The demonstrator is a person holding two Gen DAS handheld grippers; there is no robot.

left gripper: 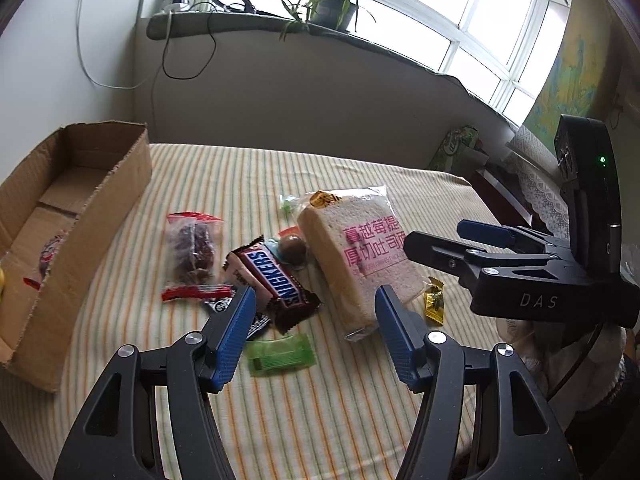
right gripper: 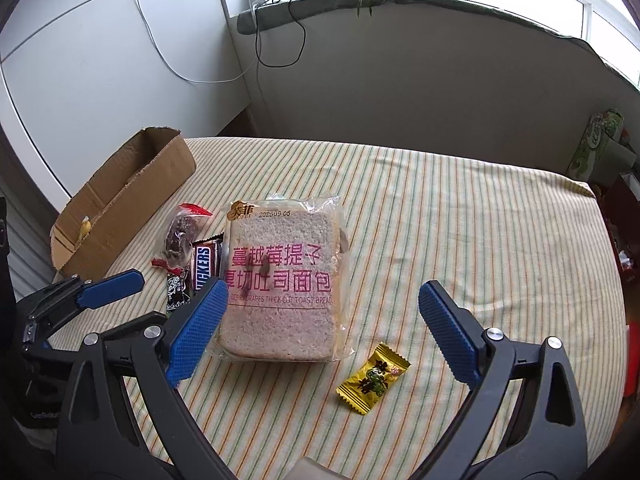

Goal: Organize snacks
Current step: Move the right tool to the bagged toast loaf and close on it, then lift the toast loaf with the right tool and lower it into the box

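Snacks lie on a striped tablecloth: a packet of sliced bread (left gripper: 360, 252) (right gripper: 280, 280), a Snickers bar (left gripper: 272, 276) (right gripper: 204, 268), a clear packet of dark dried fruit (left gripper: 194, 252) (right gripper: 180, 240), a green candy (left gripper: 280, 354), a yellow candy (left gripper: 434, 304) (right gripper: 374, 378) and a brown ball (left gripper: 292, 246). A cardboard box (left gripper: 80, 208) (right gripper: 128, 200) stands at the left with a few wrapped items inside. My left gripper (left gripper: 316, 300) (right gripper: 92, 296) hovers open over the Snickers end and the green candy. My right gripper (right gripper: 322, 292) (left gripper: 434, 236) hangs open above the bread's near edge, holding nothing.
A black-and-white wrapper (left gripper: 218, 304) peeks out beside the Snickers. Behind the table runs a windowsill (left gripper: 248, 24) with a potted plant (left gripper: 332, 4) and cables. A green carton (right gripper: 600, 140) stands past the table's far right corner. Bare cloth spreads right of the bread.
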